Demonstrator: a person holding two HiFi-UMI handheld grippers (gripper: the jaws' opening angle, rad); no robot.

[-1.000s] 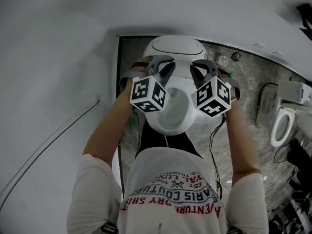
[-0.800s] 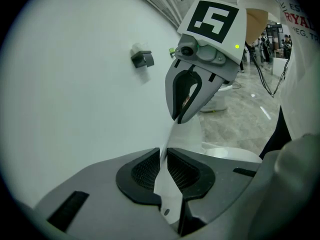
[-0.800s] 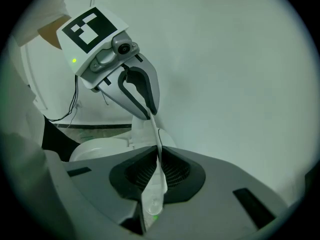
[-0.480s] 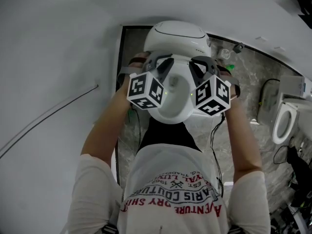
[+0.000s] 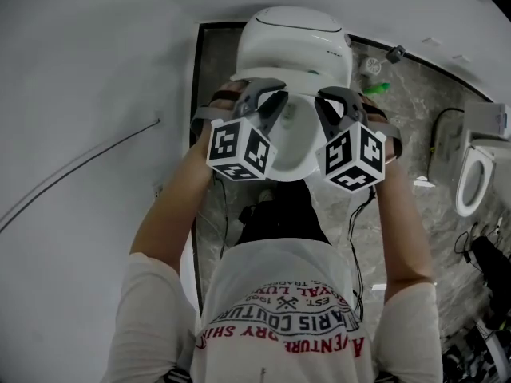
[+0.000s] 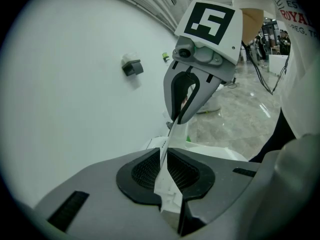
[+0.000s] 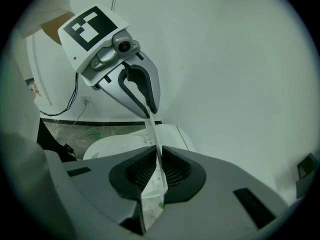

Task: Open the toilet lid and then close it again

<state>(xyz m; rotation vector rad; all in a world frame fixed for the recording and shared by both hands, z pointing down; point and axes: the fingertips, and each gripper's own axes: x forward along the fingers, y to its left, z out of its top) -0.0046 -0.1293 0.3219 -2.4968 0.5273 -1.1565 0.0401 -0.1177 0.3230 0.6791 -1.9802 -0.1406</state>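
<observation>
Head view first: next to a second ago, the toilet lid (image 5: 294,138) is being seen a lot shorter and steeper. Both grippers are being carried up the picture toward the toilet's back housing (image 5: 291,42). So the lid is being swung up on its hinge. By the look of it, the opening half is being brought close to done, and the closing half is still to be tackled. The lid is being held at its two sides, between the left gripper (image 5: 271,110) and the right gripper (image 5: 329,106), above the bowl and just in front of the housing. It's being shown as a smooth, glossy white oval shell, and no marks or cracks are being picked up at this size.

Left gripper view: the fingers (image 6: 145,171) are being pressed together on the lid (image 6: 167,189). It's being seen edge-on here as a thin white strip with a slightly thicker moulded rim down at the ribbed pads. The strip is being run straight across to the right gripper (image 6: 182,116), which is being pinched on the far side.

Right gripper view: same story mirrored. The lid (image 7: 152,194) is being clamped between this gripper's fingers (image 7: 177,174), with no gap being left beside it. The left gripper (image 7: 150,109) is being seen nipped onto the other side. The white bowl (image 7: 125,144) is being glimpsed below, against the wall.
</observation>
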